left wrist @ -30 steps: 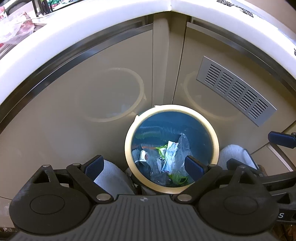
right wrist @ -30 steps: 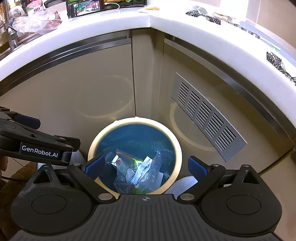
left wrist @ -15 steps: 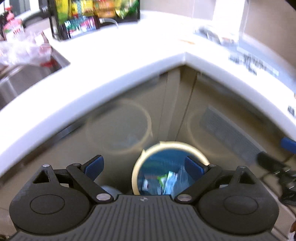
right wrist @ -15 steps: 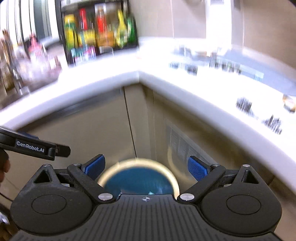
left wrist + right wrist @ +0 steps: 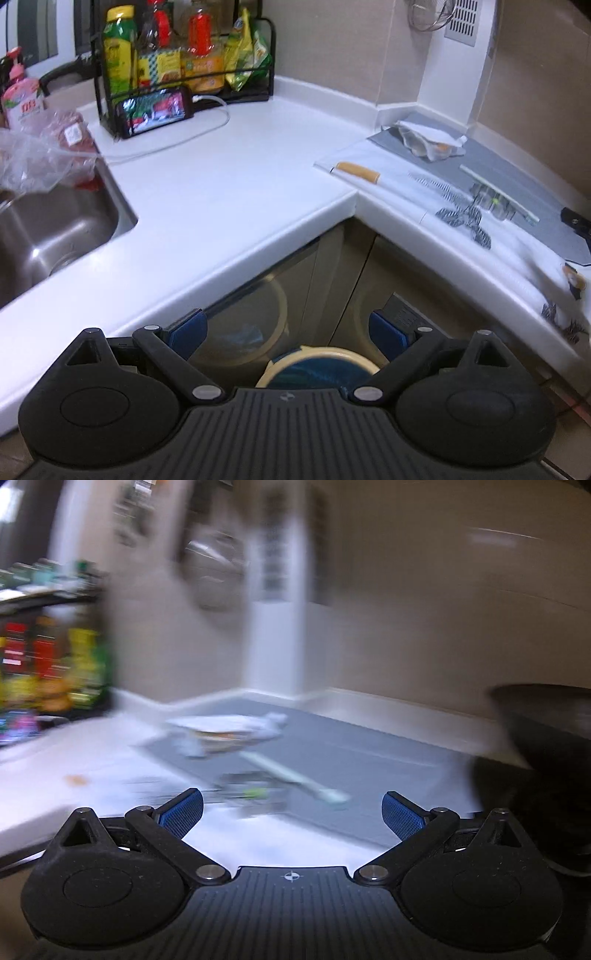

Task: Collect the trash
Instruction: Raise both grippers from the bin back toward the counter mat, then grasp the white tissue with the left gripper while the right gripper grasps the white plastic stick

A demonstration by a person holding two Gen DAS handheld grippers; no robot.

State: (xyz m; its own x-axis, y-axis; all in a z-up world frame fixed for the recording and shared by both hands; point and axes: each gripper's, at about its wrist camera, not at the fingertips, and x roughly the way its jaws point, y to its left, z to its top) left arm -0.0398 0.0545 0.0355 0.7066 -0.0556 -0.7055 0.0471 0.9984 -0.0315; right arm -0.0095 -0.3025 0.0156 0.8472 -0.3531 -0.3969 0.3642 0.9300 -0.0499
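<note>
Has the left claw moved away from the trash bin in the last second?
Yes. The left claw has risen and tilted up: the trash bin has dropped to the bottom of its view, and the countertop now fills it.

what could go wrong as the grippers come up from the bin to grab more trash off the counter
The right gripper is open and its view is heavily blurred, so it might overshoot the crumpled wrapper or clip the dark pot at the right. The thin straw lies flat on the grey mat and may slip from a pinch. The phone cable could snag.

White counter [image 5: 229,192] — phone [image 5: 155,110], rack [image 5: 184,70], wrappers [image 5: 430,142].
</note>
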